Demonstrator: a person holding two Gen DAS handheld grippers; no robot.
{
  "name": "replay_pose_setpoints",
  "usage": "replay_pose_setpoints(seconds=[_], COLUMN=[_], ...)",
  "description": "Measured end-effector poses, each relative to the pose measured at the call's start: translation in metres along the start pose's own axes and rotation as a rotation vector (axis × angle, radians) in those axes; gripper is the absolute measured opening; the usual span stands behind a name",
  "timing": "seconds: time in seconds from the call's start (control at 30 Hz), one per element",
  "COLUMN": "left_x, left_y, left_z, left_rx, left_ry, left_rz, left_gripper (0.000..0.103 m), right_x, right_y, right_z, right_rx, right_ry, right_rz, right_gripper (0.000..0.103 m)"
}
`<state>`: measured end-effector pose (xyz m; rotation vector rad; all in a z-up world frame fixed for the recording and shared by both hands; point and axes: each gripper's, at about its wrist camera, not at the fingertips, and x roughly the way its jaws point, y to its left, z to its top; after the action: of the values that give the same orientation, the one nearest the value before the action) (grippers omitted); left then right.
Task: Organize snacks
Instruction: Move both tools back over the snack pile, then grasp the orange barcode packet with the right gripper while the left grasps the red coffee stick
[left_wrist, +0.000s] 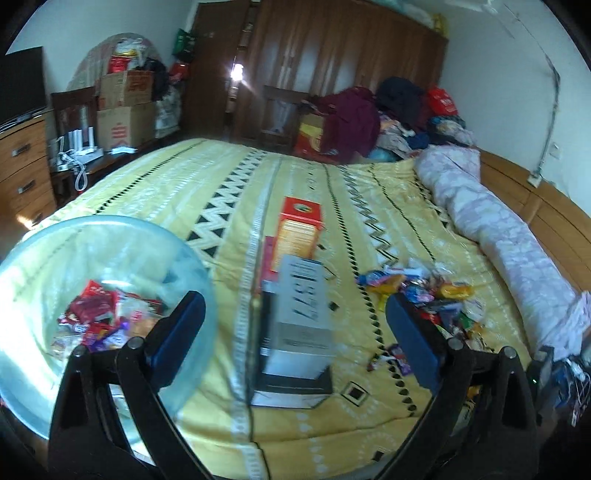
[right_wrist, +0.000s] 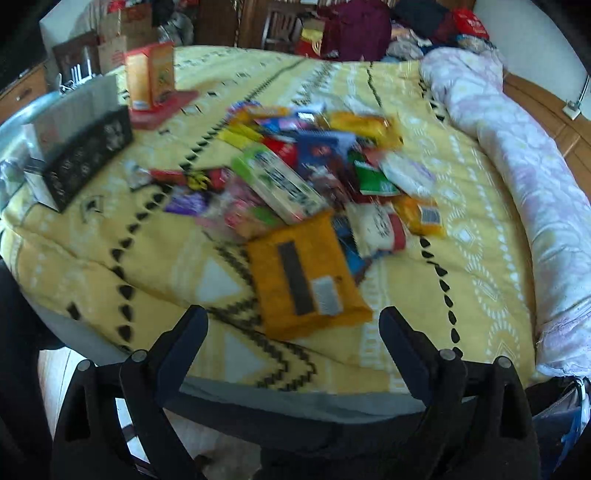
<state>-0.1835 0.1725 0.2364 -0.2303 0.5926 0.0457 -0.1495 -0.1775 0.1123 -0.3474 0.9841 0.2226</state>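
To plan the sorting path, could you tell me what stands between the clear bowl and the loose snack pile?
Two upright boxes, grey and orange, in the left wrist view.

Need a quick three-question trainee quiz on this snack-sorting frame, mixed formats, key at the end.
1. True or false: the left gripper holds a snack.
2. The clear bowl is: A) holding some wrapped snacks B) upside down C) full of water.
3. Which snack in the pile lies nearest the right gripper?

Key: 1. False, both grippers are open and hold nothing. 2. A. 3. The orange packet.
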Motion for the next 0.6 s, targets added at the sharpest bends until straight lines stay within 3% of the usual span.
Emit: replay_pose_setpoints(seconds=[0.2,0.23,0.27,0.3,0.47,0.6], left_x=[0.036,0.044,0.054,0.065,0.142,0.183], left_y=[-0.099,-0.112,-0.124,-0.133,-0.169,-0.183], left_z=[-0.027,-0.032,-0.039,-0.046,-0.081,-0.094], left_rx=[0.204,0.228,0.251,0.274,0.443,0.550], left_ry=[0.173,0.204,0.233,0.259,0.375,0.371], left_rz=[-0.175,-0.202,-0.221,-0.229,-0.251,-0.252], left_gripper=[0.099,0.099,0.099,0.099,0.093,0.089], right_x=[0.048,0.056,0.063,0.065,0.046,0.035], right_y=[0.004,0.002,-0.003,-0.009,-0.044,-0.056], right_z=[0.011,0.011,0.012,0.012,0.004,-0.005], right_rx=[-0.097,-0.088,-0.048,-0.007,0.190,0.260], right_ry=[0.042,0.050,0.048,0.041,-0.074,-0.101], right_rz=[-0.024,0.000,0.044,0.083,0.231,0.303], right_gripper=[0.097,0.090,0.078,0.077,0.075,0.076])
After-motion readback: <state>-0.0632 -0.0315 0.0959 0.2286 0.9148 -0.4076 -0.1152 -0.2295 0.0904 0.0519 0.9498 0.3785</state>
